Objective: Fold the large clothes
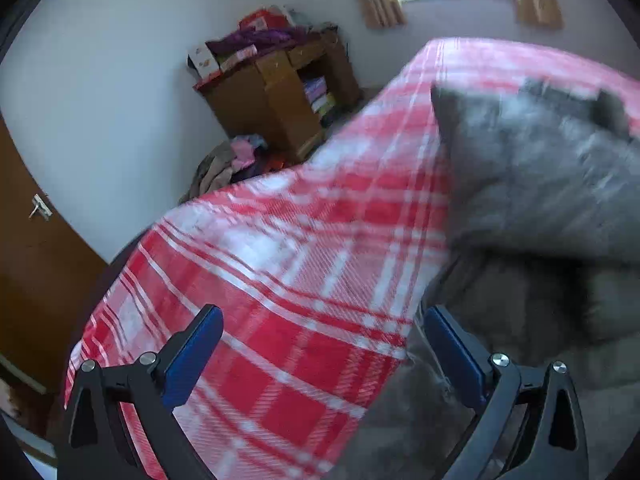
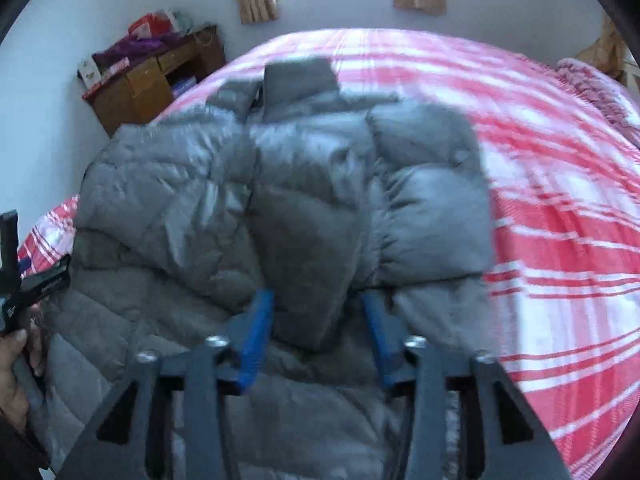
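Jacket (image 2: 280, 184) is spread across the bed (image 2: 560, 220) for folding — right gripper (image 2: 318, 316) jaws straddle a sleeve end, left gripper (image 1: 320, 344) jaws wide apart, empty.

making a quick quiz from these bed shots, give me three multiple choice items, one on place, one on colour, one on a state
1. Where does the grey puffer jacket lie?
A. on the checked bed cover
B. on the wooden desk
C. on the floor by the door

2. What colours is the bed cover?
A. blue and yellow
B. red and white
C. plain green

3. How does the left tool stand?
A. clamped on the jacket
B. wide open, holding nothing
C. shut on the curtain

Key: 1 A, the jacket spreads over the cover in the right wrist view; 2 B, red and white checks show in both views; 3 B, its blue pads stand far apart above the cover.
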The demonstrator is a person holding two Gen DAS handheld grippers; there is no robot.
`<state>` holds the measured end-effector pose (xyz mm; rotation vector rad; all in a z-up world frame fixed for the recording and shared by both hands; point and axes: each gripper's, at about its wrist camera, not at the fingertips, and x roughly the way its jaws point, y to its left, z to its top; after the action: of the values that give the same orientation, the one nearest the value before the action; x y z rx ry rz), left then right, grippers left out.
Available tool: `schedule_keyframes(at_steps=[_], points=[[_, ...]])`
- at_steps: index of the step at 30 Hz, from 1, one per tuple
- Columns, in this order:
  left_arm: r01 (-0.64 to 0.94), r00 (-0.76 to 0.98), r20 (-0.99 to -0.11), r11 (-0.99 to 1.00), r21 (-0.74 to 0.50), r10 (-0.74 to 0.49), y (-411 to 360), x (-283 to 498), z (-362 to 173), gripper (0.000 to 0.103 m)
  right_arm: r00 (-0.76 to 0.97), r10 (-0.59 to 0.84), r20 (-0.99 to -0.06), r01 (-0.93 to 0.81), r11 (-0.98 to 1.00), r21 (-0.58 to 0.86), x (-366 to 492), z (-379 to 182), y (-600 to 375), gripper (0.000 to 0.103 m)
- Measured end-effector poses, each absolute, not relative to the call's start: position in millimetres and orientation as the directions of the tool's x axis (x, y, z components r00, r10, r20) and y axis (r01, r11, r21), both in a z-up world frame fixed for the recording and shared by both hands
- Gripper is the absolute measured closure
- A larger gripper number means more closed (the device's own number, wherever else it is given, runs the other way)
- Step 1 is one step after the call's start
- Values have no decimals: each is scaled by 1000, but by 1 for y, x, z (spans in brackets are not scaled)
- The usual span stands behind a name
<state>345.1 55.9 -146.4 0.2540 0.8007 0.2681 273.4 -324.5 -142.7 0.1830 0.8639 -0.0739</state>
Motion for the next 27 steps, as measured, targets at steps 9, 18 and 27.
schedule_keyframes(at_steps=[9, 18, 27], points=[[0, 765, -641, 996, 90, 58, 3, 380, -64, 2, 777, -61, -627, 195, 970, 147, 283, -82, -319, 41], [-18, 657, -748, 994, 105, 91, -36, 453, -147, 2, 748, -48, -662, 211, 963, 169, 343, -128, -306, 46], [-27, 624, -778, 997, 72, 73, -24, 464, -192, 1, 721, -64, -690, 204, 971, 123, 355, -164, -306, 47]])
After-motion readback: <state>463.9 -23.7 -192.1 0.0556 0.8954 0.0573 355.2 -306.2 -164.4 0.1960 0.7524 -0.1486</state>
